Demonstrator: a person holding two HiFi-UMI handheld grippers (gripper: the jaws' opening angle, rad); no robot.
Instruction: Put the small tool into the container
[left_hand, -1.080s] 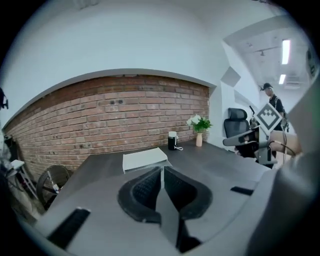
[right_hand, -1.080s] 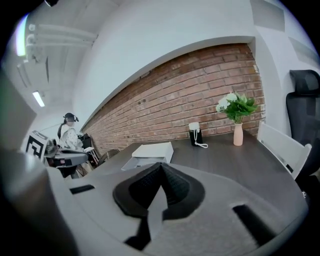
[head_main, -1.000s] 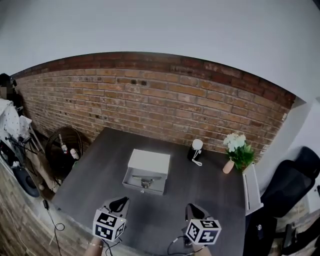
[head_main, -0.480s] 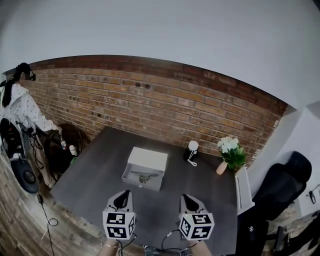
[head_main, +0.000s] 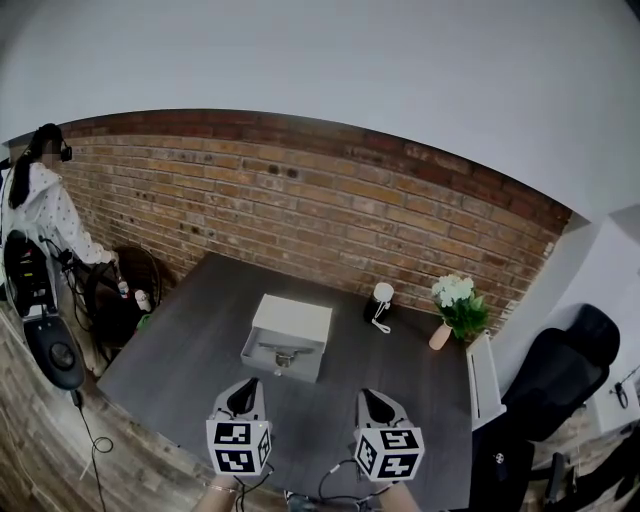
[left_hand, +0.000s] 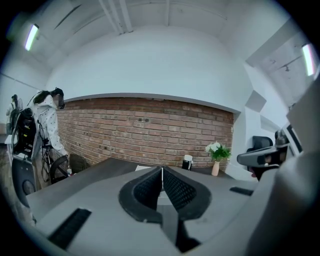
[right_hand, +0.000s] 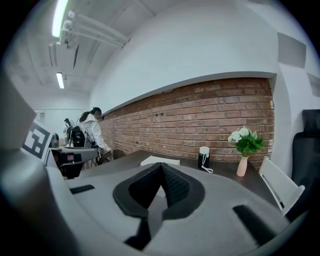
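A white open-topped container (head_main: 288, 333) sits in the middle of the dark table (head_main: 190, 350), its lid raised at the back. A small metallic tool (head_main: 286, 357) lies inside it near the front wall. My left gripper (head_main: 246, 385) hovers over the table's near edge, short of the container, shut with nothing between its pads. My right gripper (head_main: 368, 396) is level with it to the right, also shut and empty. In the left gripper view the closed gripper (left_hand: 162, 172) hides most of the container (left_hand: 140, 168). In the right gripper view the closed gripper (right_hand: 161, 167) points at the container (right_hand: 160, 160).
A black-and-white cylinder with a cord (head_main: 380, 299) and a vase of flowers (head_main: 452, 306) stand at the back right by the brick wall. A white slab (head_main: 480, 375) lies along the right edge, with a black chair (head_main: 565, 365) beyond. A person (head_main: 40, 200) stands far left.
Both grippers have moved closer together and slightly forward over the table's near edge. The head view has shifted, bringing the person at the far left into view.
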